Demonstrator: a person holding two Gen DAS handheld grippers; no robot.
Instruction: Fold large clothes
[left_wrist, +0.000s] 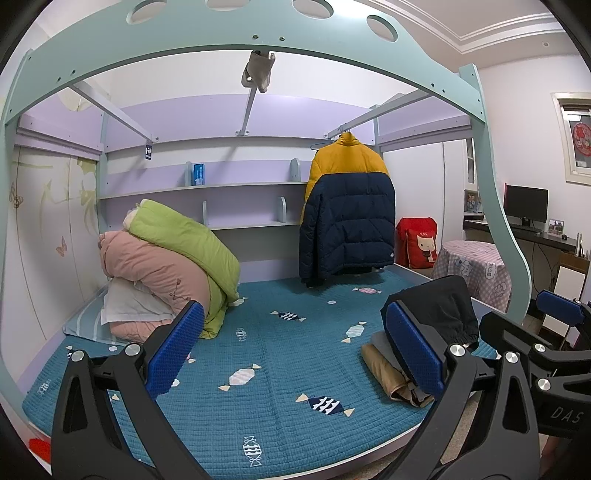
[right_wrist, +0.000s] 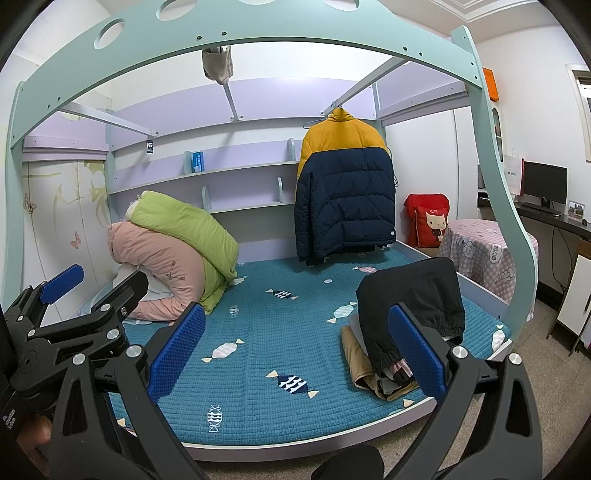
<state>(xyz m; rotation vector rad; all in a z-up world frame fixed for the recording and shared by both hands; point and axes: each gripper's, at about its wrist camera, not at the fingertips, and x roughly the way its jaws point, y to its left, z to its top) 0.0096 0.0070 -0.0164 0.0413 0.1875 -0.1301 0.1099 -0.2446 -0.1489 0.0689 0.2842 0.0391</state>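
1. Teal quilted bedspread (left_wrist: 280, 369) spread flat across the bed, its middle bare; judged a fit surface for laying a big garment out.
2. Yellow-and-navy puffer jacket (left_wrist: 347, 218) hung on a hanger from the rail under the upper bunk, hem just above the bedspread; hung so, kept uncreased and unfolded.
3. Pink and green quilts (left_wrist: 166, 266) heaped against the far-left corner, apart from the bare middle.
4. Clothes pile (right_wrist: 402, 332) at the bed's near right edge: black cuffed garment draped on top, tan and grey pieces stacked flat beneath. Fits folded work set aside, or a heap awaiting folding; impossible to tell which.
5. Left gripper (left_wrist: 291, 350) and right gripper (right_wrist: 299, 350) held side by side before the bed, jaws spread wide, grasping nothing.
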